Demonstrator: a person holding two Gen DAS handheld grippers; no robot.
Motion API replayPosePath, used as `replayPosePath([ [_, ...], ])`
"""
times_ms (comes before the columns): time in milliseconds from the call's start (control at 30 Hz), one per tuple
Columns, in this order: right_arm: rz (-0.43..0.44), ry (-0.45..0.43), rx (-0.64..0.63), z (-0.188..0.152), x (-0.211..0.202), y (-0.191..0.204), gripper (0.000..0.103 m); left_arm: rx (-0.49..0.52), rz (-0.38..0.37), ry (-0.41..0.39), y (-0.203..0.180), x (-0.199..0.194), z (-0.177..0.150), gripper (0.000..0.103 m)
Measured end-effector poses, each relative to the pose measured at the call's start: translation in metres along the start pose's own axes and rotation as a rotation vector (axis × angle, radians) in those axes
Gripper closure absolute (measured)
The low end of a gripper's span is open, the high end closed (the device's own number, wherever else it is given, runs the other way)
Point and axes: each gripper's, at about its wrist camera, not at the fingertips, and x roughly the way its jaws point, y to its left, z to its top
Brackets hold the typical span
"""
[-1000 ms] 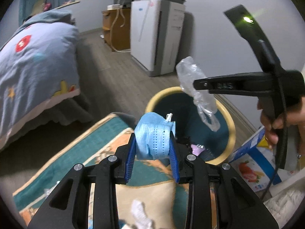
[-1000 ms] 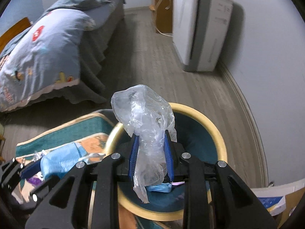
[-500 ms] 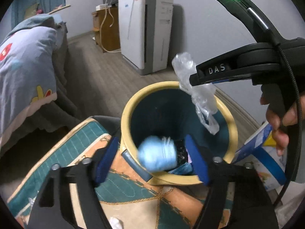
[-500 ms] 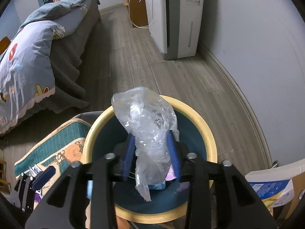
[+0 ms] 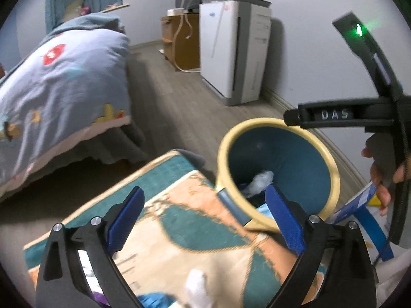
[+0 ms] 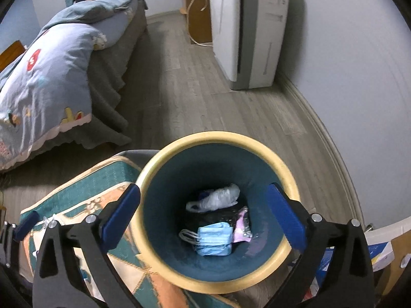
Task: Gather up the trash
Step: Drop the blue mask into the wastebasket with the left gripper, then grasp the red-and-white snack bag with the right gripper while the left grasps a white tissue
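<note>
With both sets of jaws just swung wide and nothing between them, hovered above the bin [image 6: 290, 177]: right gripper [image 6: 203, 211] over its mouth, left gripper [image 5: 203, 218] beside its rim. Lay inside: blue mask [image 6: 214, 238], clear plastic bag [image 6: 215, 199], possibly a pink wrapper [image 6: 242, 227].

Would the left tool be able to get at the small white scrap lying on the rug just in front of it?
Probably yes: the left tool has just been opening, holds nothing, and the white scrap lies uncovered on the rug just below it.
</note>
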Motion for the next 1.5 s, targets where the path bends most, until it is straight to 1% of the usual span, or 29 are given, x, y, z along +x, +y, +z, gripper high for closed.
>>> replayPosePath([
  [100, 0.037, -0.007, -0.018, -0.003, -0.007, 0.015, 0.006, -0.040, 0.030, 0.002, 0.022, -0.029, -0.004, 0.009],
  [167, 0.069, -0.007, -0.043, -0.005, -0.011, 0.028, 0.006, -0.069, 0.054, 0.012, 0.042, -0.053, -0.010, 0.008],
  [267, 0.124, -0.003, -0.100, -0.011, -0.020, 0.055, 0.006, -0.114, 0.121, 0.011, 0.073, -0.089, -0.021, 0.008],
  [333, 0.150, -0.002, -0.141, -0.016, -0.027, 0.074, 0.006, -0.149, 0.150, 0.017, 0.092, -0.110, -0.031, 0.007],
  [433, 0.201, 0.031, -0.174, -0.029, -0.035, 0.100, 0.006, -0.197, 0.209, 0.047, 0.118, -0.143, -0.053, 0.007],
  [467, 0.218, 0.045, -0.177, -0.034, -0.038, 0.106, 0.006, -0.209, 0.218, 0.047, 0.124, -0.151, -0.059, 0.007],
  [567, 0.259, 0.080, -0.186, -0.051, -0.049, 0.128, 0.006, -0.283, 0.237, 0.016, 0.150, -0.173, -0.084, 0.007],
  [633, 0.268, 0.099, -0.205, -0.064, -0.055, 0.143, 0.006, -0.340, 0.237, 0.032, 0.167, -0.173, -0.098, 0.007],
  [700, 0.273, 0.114, -0.222, -0.078, -0.060, 0.156, 0.006, -0.360, 0.246, 0.058, 0.177, -0.171, -0.109, 0.007],
  [767, 0.272, 0.135, -0.243, -0.094, -0.064, 0.168, 0.006, -0.349, 0.262, 0.070, 0.183, -0.170, -0.117, 0.007],
  [833, 0.253, 0.143, -0.274, -0.110, -0.066, 0.179, 0.006, -0.326, 0.280, 0.098, 0.188, -0.167, -0.127, 0.007],
  [933, 0.235, 0.157, -0.325, -0.130, -0.066, 0.193, 0.006, -0.310, 0.267, 0.136, 0.190, -0.159, -0.141, 0.007],
  [967, 0.225, 0.165, -0.342, -0.137, -0.065, 0.198, 0.006, -0.320, 0.259, 0.168, 0.192, -0.153, -0.149, 0.007],
  [1067, 0.215, 0.187, -0.367, -0.150, -0.058, 0.203, 0.006, -0.347, 0.226, 0.221, 0.191, -0.139, -0.168, 0.007],
  [1133, 0.219, 0.217, -0.368, -0.159, -0.051, 0.207, 0.006, -0.348, 0.227, 0.252, 0.186, -0.129, -0.178, 0.007],
  [1267, 0.217, 0.245, -0.394, -0.168, -0.043, 0.213, 0.009, -0.311, 0.216, 0.341, 0.176, -0.108, -0.198, 0.007],
  [1333, 0.225, 0.260, -0.400, -0.171, -0.039, 0.215, 0.012, -0.277, 0.214, 0.363, 0.172, -0.102, -0.201, 0.007],
  [1400, 0.236, 0.279, -0.395, -0.172, -0.035, 0.214, 0.016, -0.266, 0.203, 0.359, 0.170, -0.101, -0.203, 0.007],
  [1433, 0.249, 0.293, -0.390, -0.172, -0.033, 0.214, 0.018, -0.270, 0.187, 0.358, 0.169, -0.100, -0.204, 0.007],
  [1500, 0.269, 0.319, -0.393, -0.174, -0.029, 0.216, 0.028, -0.268, 0.161, 0.370, 0.168, -0.098, -0.207, 0.009],
])
